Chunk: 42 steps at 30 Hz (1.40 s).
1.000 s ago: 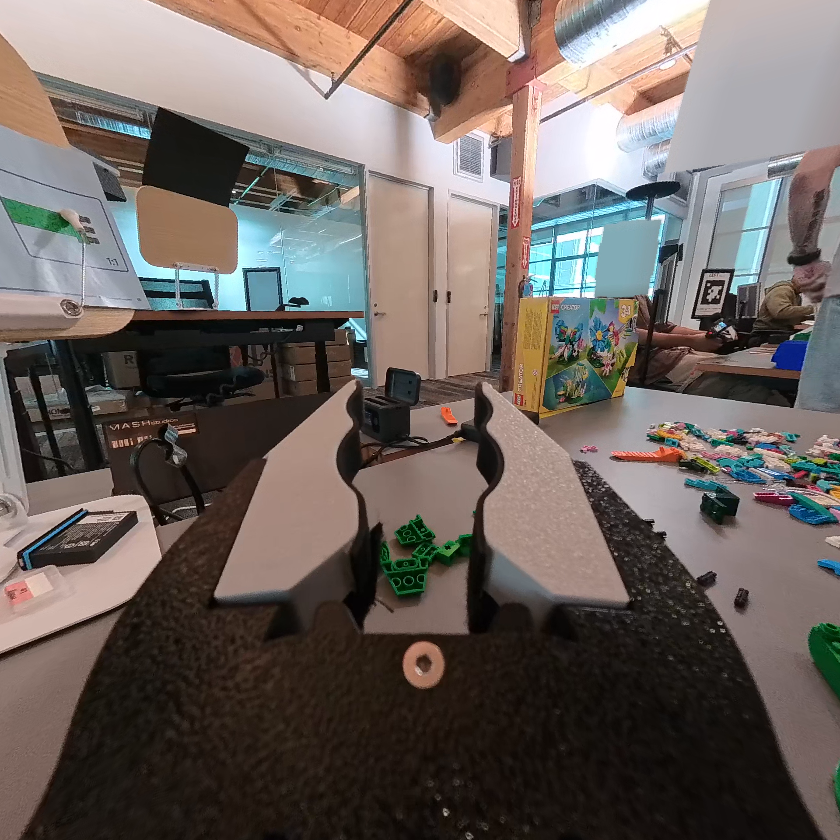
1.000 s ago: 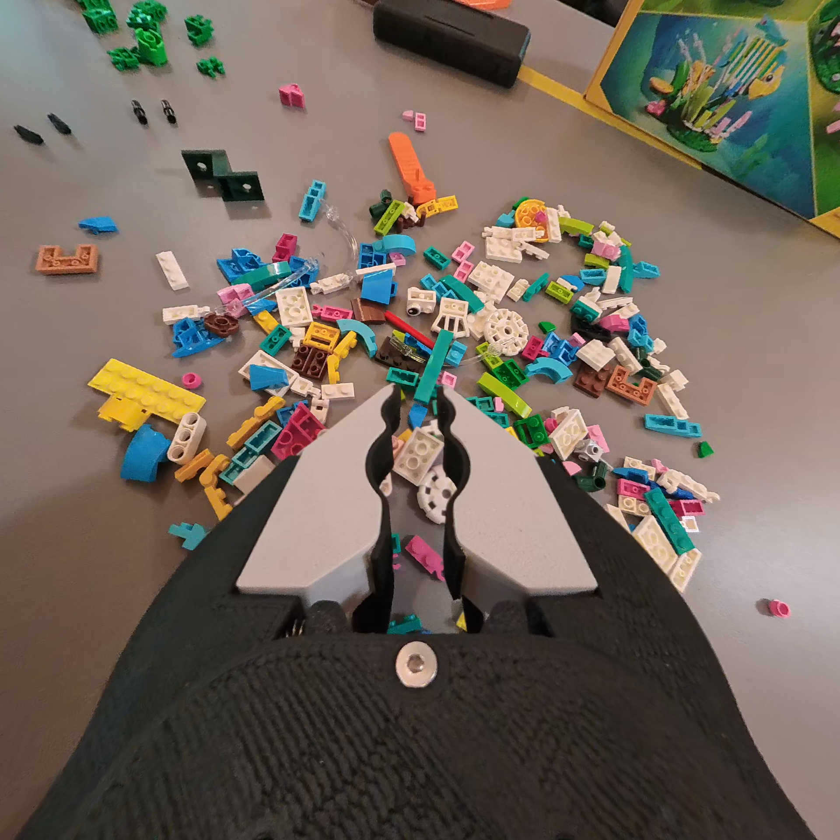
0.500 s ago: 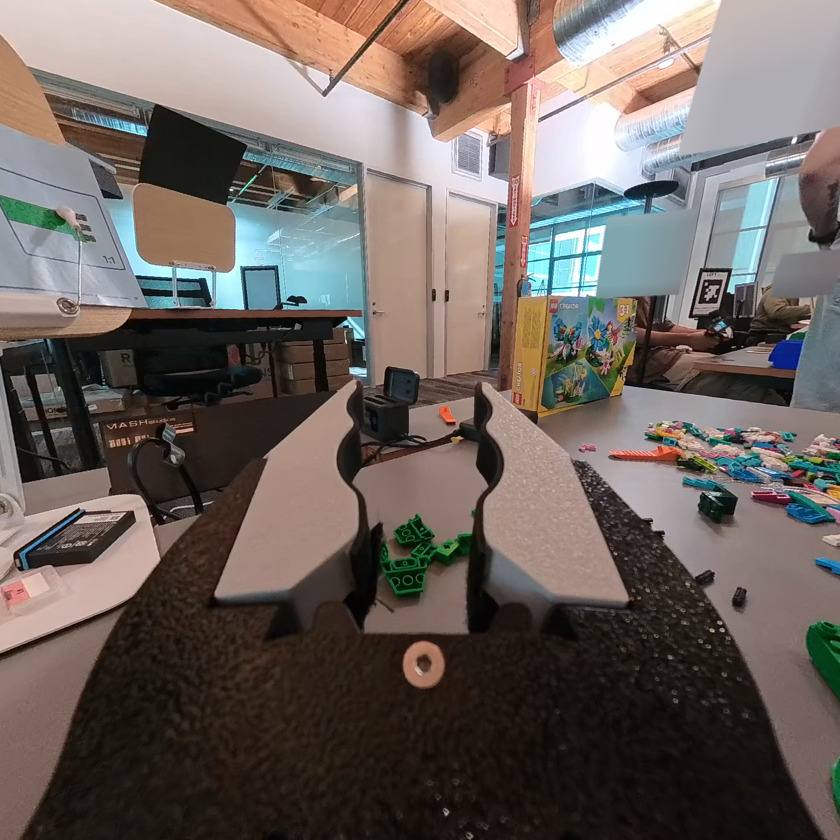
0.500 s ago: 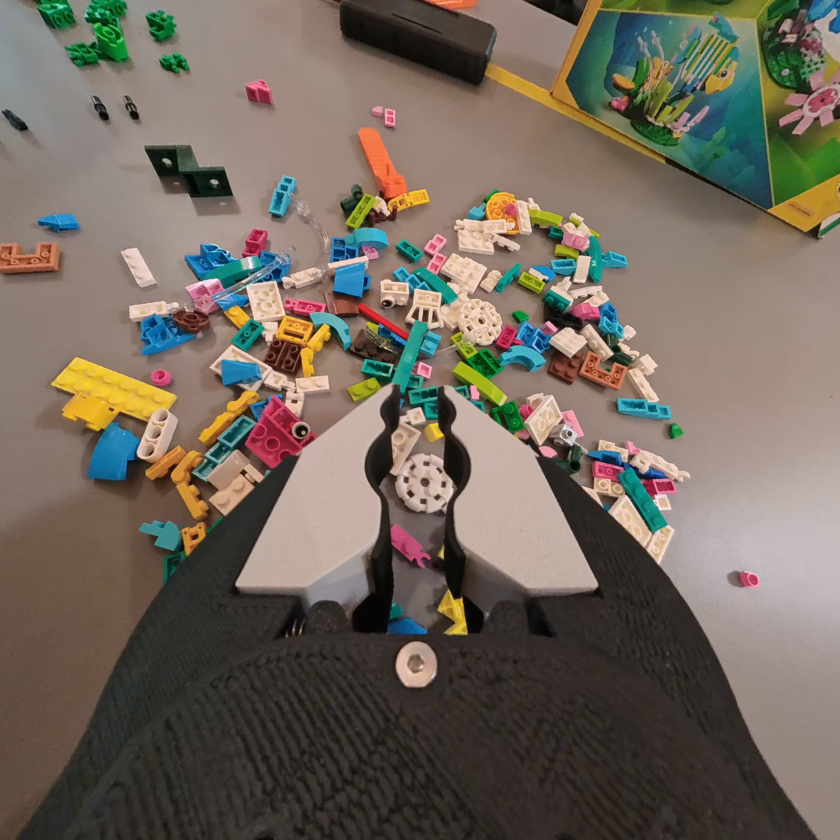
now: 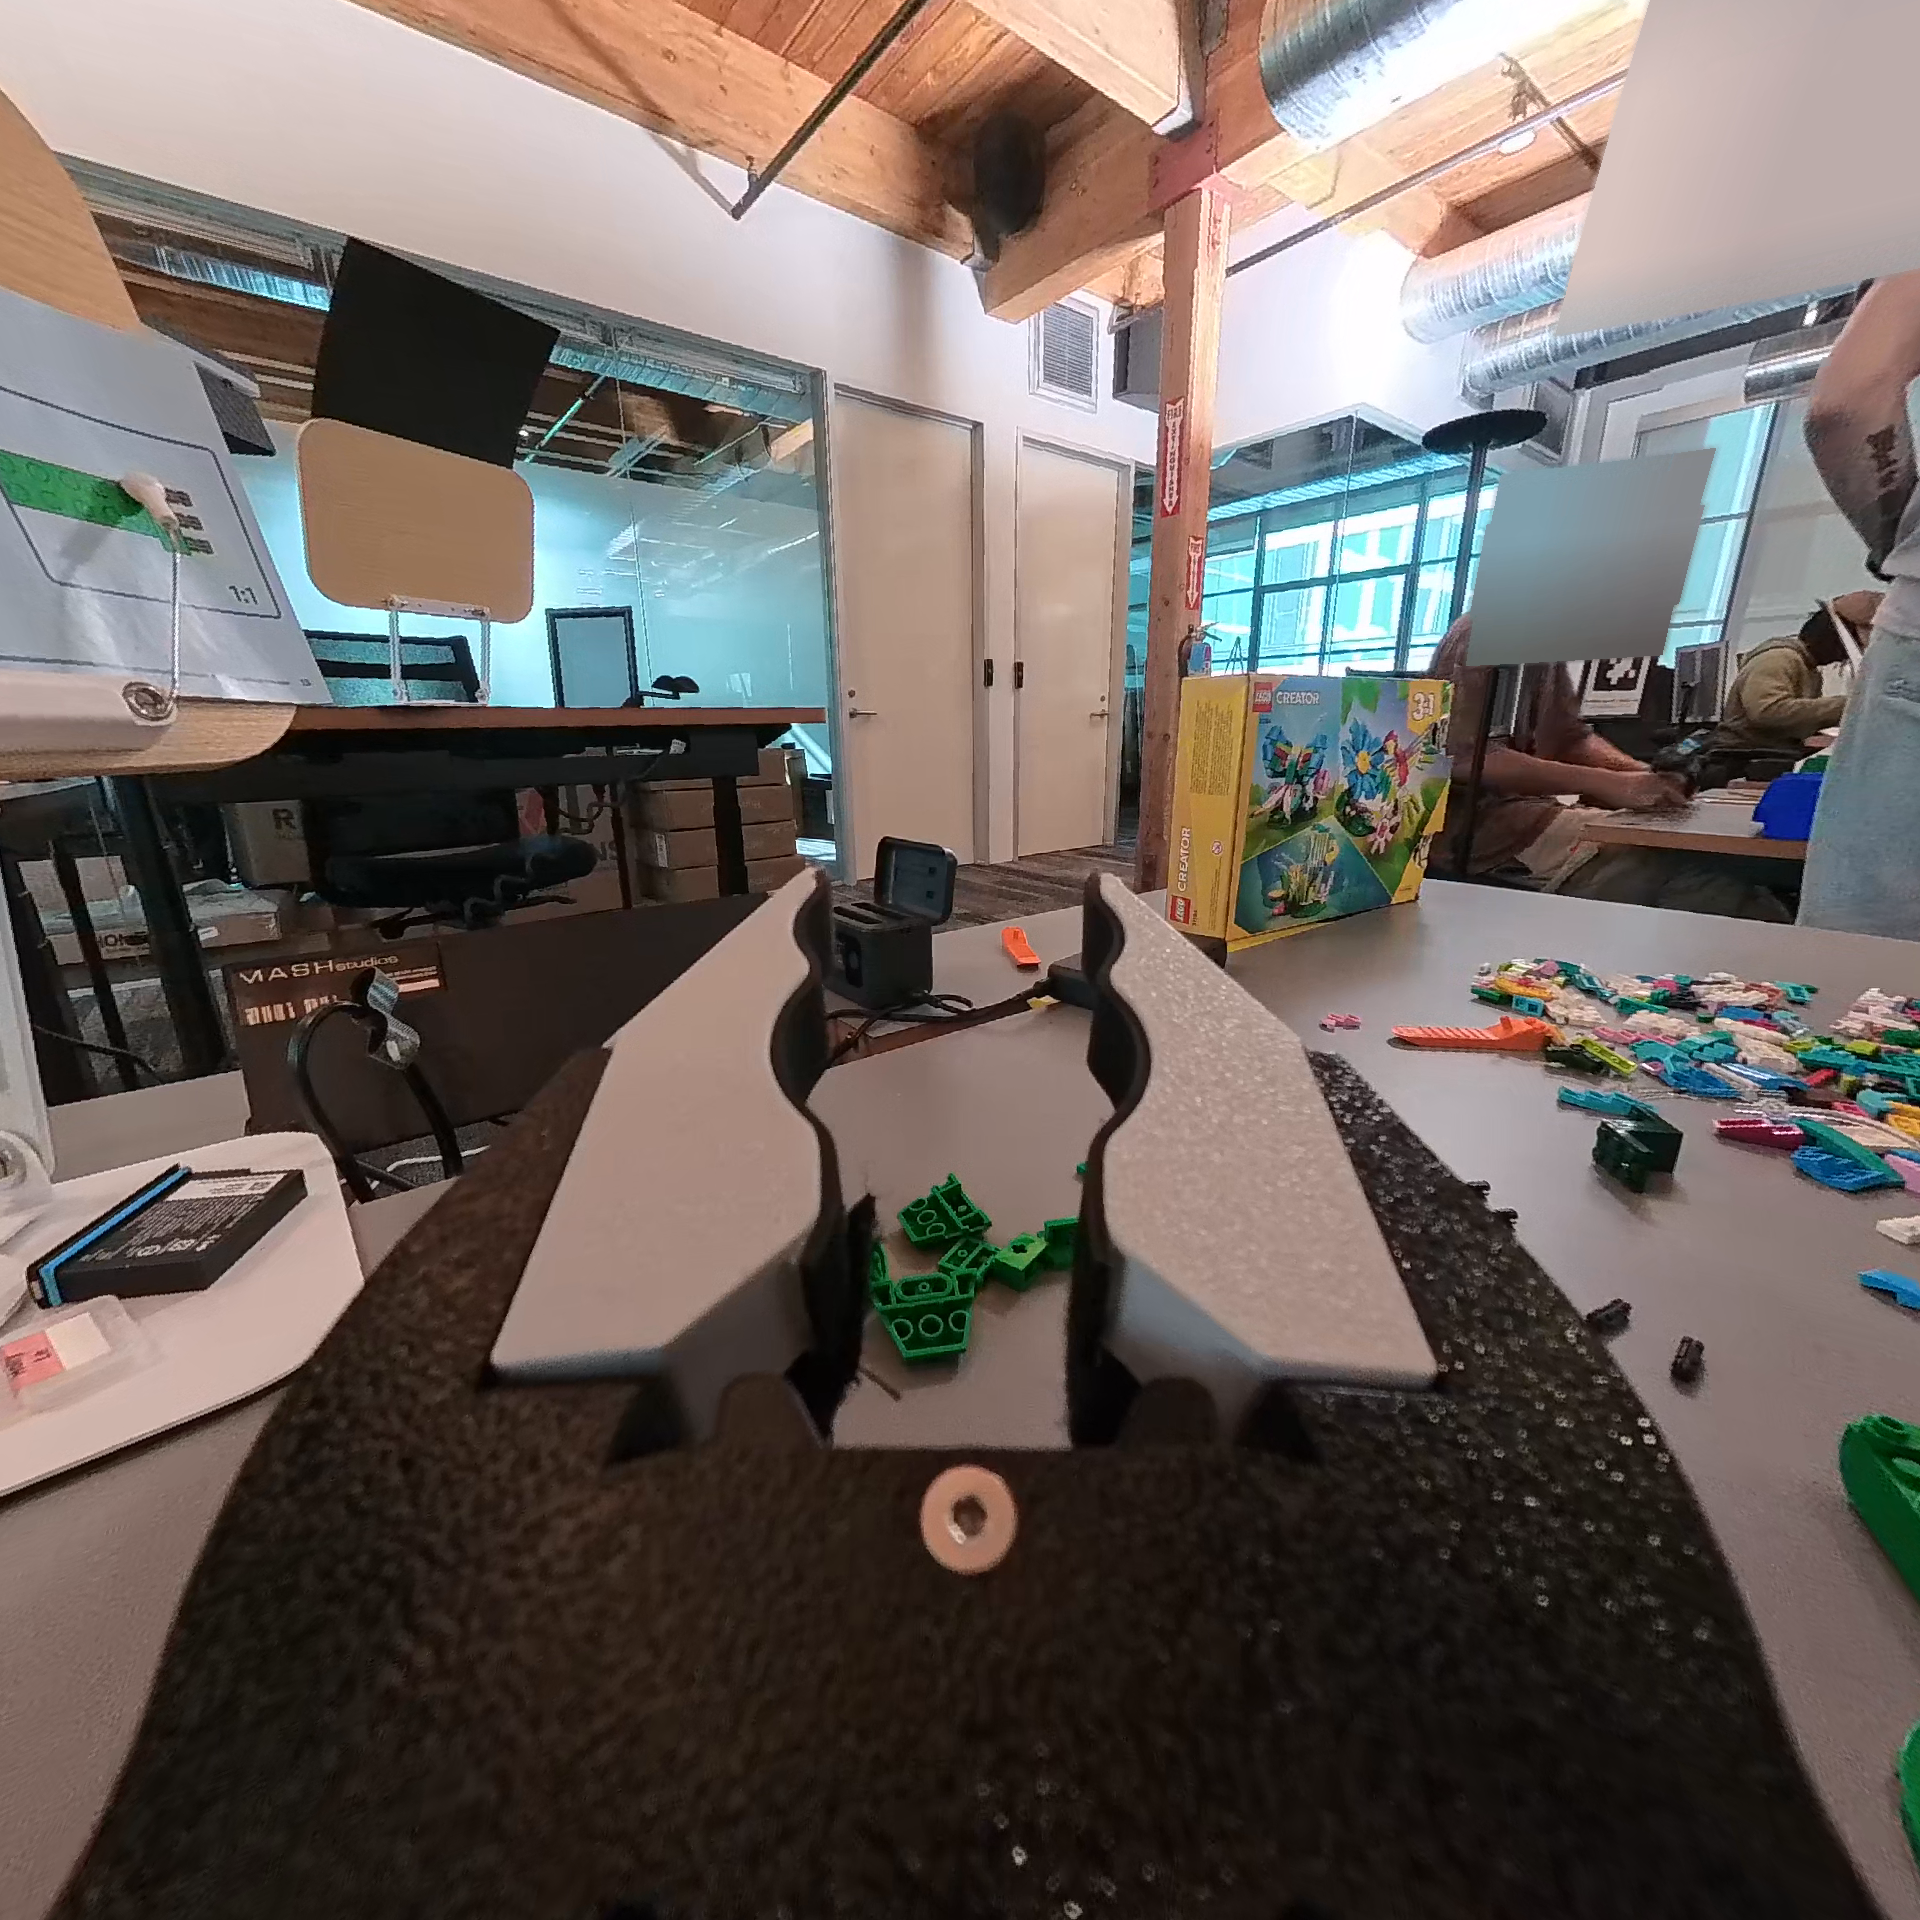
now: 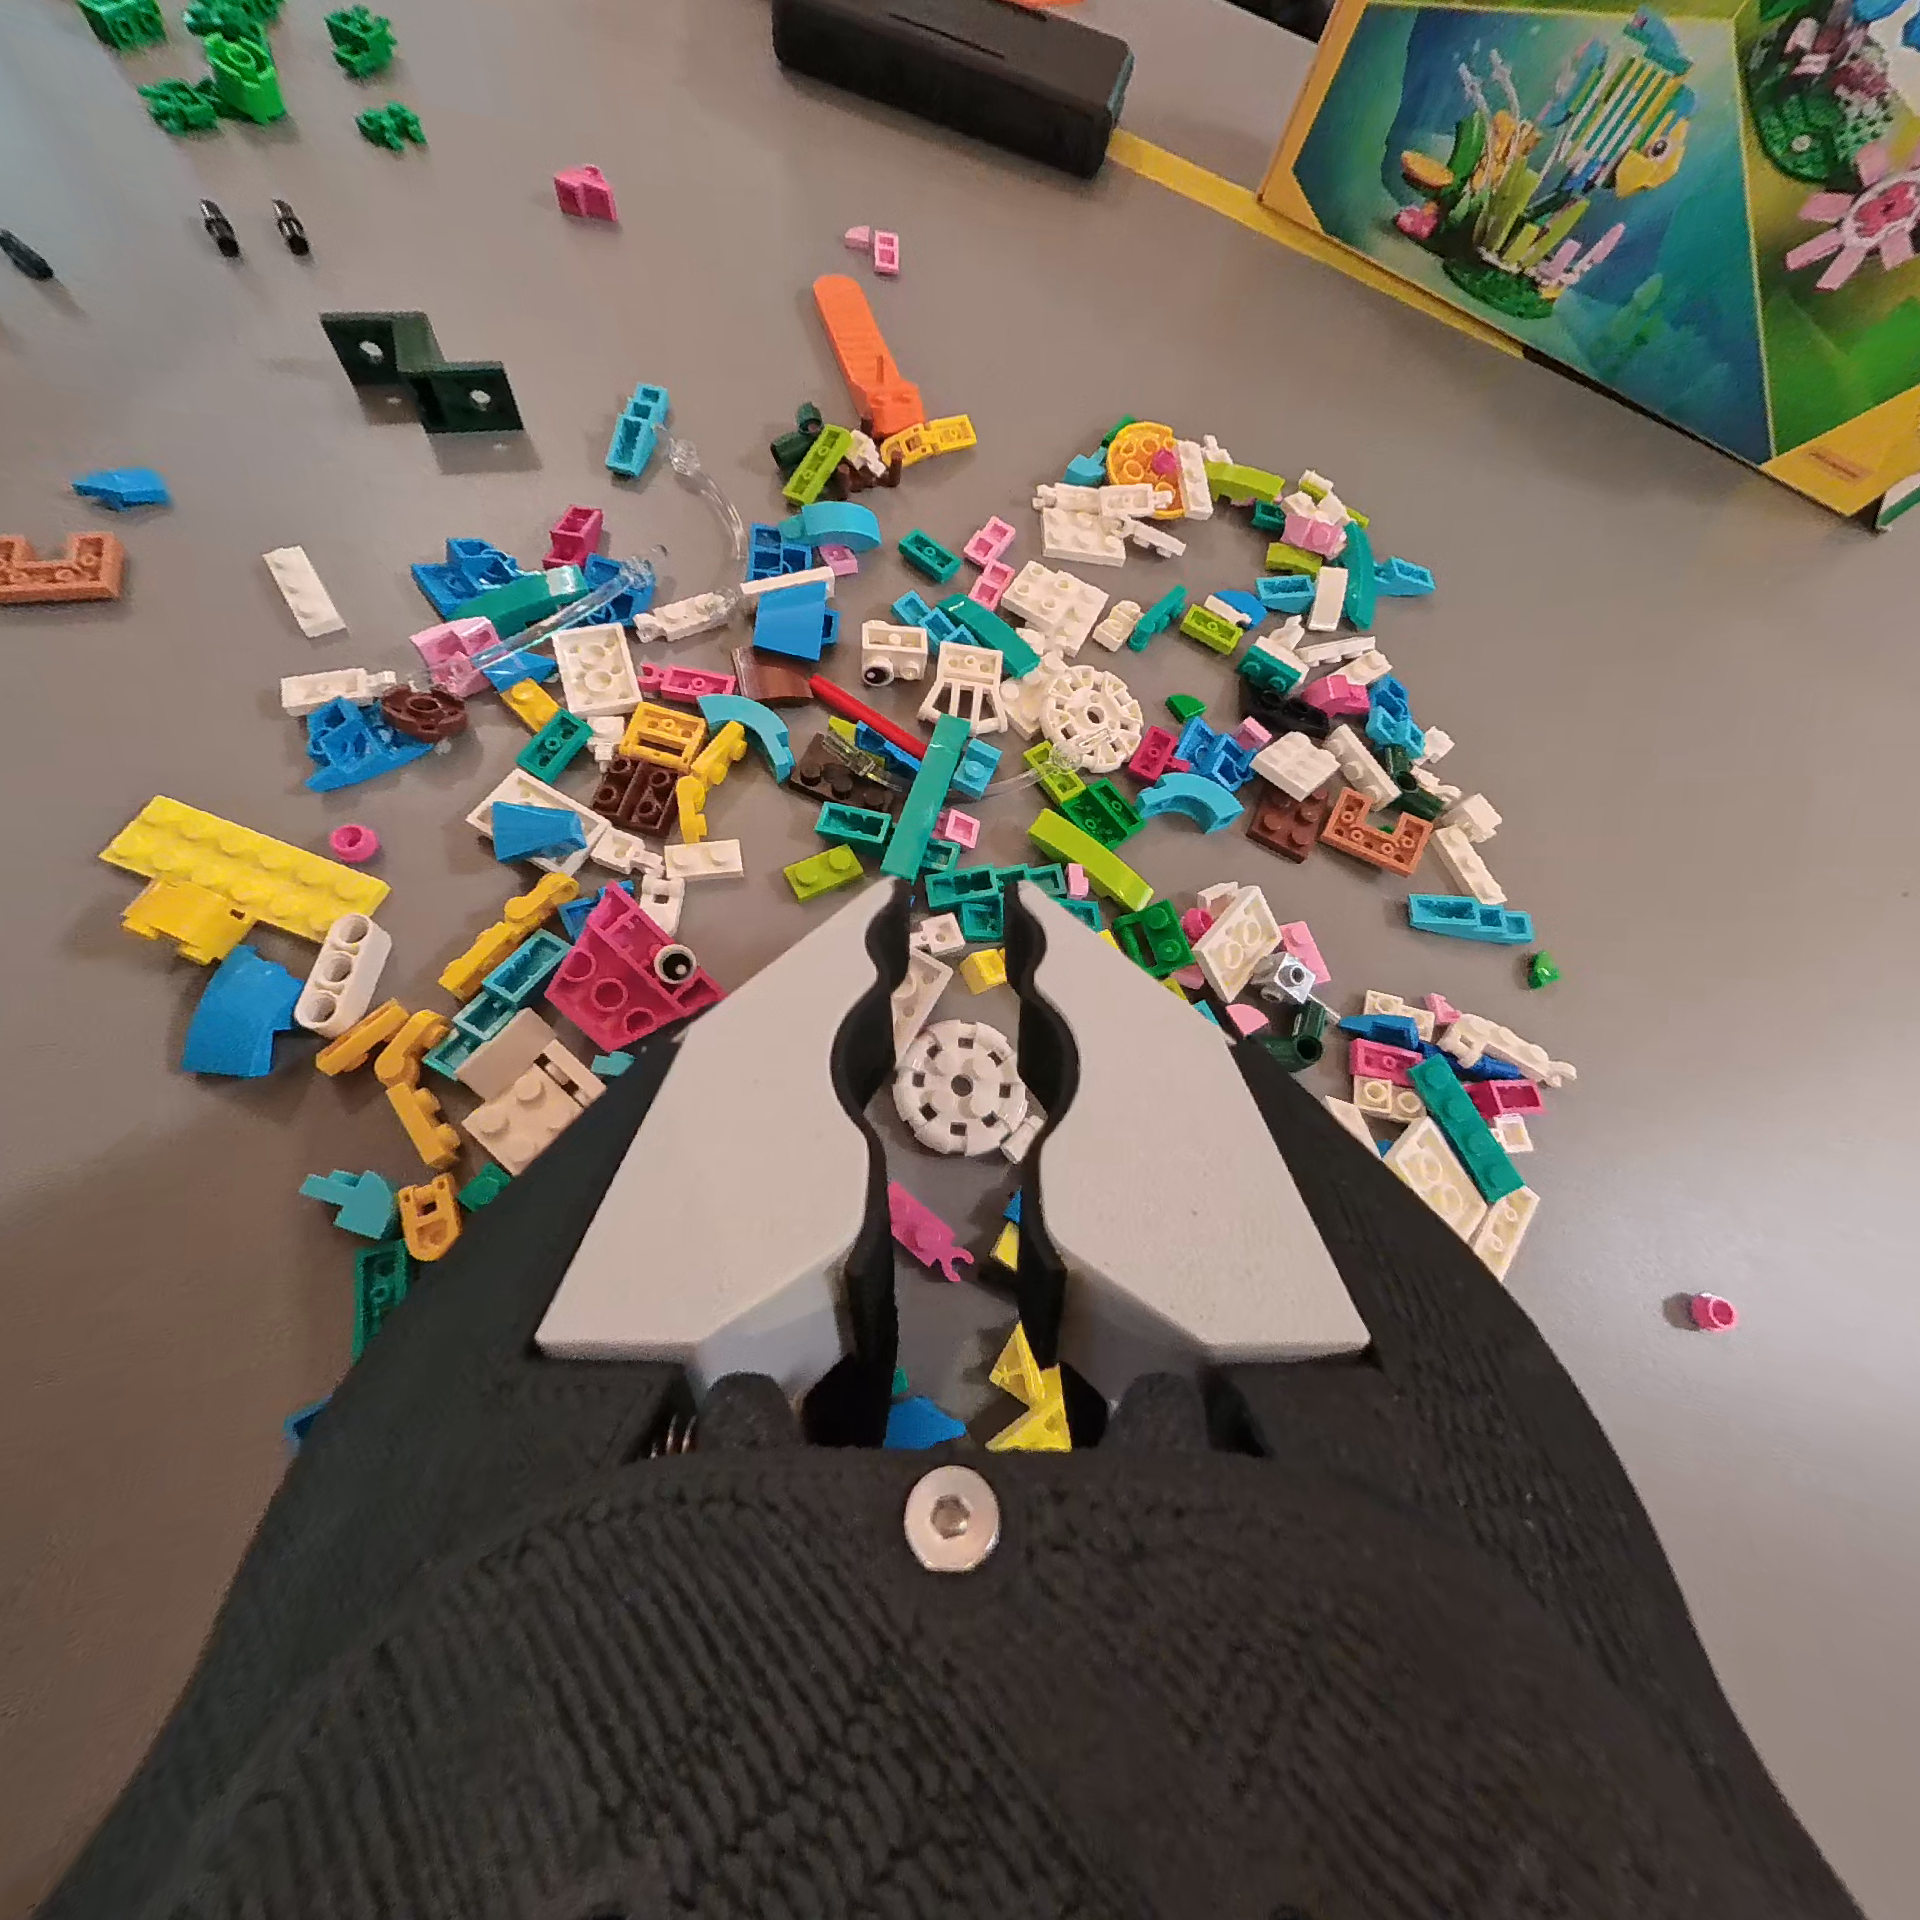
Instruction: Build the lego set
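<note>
The left gripper (image 5: 954, 914), two light-grey wedge-shaped plastic fingers with wavy black inner pads on a rough black printed body, lies nearly level and low over the table, aimed toward the far side of the room. Its jaws stand wide apart with nothing between them. The right gripper (image 6: 956, 896), of the same grey-and-black build, tilts steeply downward. Its jaws are parted by a narrow gap, tips near each other, and hold nothing.
</note>
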Available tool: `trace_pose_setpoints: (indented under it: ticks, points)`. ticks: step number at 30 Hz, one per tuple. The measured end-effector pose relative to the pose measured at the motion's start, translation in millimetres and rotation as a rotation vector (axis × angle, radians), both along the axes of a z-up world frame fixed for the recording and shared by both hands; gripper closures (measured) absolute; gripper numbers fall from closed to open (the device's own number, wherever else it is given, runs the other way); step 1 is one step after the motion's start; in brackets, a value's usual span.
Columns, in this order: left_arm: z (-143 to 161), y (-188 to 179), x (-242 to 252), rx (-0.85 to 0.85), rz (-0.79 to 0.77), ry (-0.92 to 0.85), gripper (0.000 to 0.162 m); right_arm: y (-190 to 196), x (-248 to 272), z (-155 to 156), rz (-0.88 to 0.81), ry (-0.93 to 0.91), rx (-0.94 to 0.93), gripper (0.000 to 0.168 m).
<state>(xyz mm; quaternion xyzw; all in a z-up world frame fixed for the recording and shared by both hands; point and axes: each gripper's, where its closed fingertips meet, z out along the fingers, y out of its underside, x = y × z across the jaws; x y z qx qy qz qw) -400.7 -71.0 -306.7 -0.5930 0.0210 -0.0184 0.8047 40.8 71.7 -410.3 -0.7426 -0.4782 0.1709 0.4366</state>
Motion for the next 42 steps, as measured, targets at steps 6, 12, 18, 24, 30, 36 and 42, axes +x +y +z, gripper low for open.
trace_pose_setpoints:
  ticks: [6,12,18,24,30,36,42]
  points:
    - [-0.1,0.2,0.4,-0.001,-0.002,0.001,0.116,-0.4,0.5,-4.0,0.007,-0.018,0.001,0.152]
    - [-0.3,0.3,1.0,-0.003,-0.004,0.004,0.117,-0.4,1.7,-6.9,0.010,-0.029,-0.003,0.152]
    - [-0.6,0.6,2.9,-0.005,-0.014,0.009,0.118,-1.1,1.2,-9.2,0.018,-0.044,0.001,0.152]
    - [-0.5,0.5,2.9,-0.004,-0.017,0.006,0.119,12.6,11.6,0.6,-0.077,-0.037,0.051,0.146]
    - [-0.8,0.8,3.9,-0.007,-0.022,0.009,0.120,22.0,32.1,-4.1,-0.179,-0.002,-0.035,0.138]
    - [-1.2,1.3,3.9,-0.010,-0.024,0.008,0.121,21.8,39.2,-18.0,-0.200,-0.035,-0.098,0.137]
    - [-1.2,1.4,3.9,-0.011,-0.025,0.007,0.121,26.3,50.4,-23.4,-0.252,-0.074,-0.107,0.140]
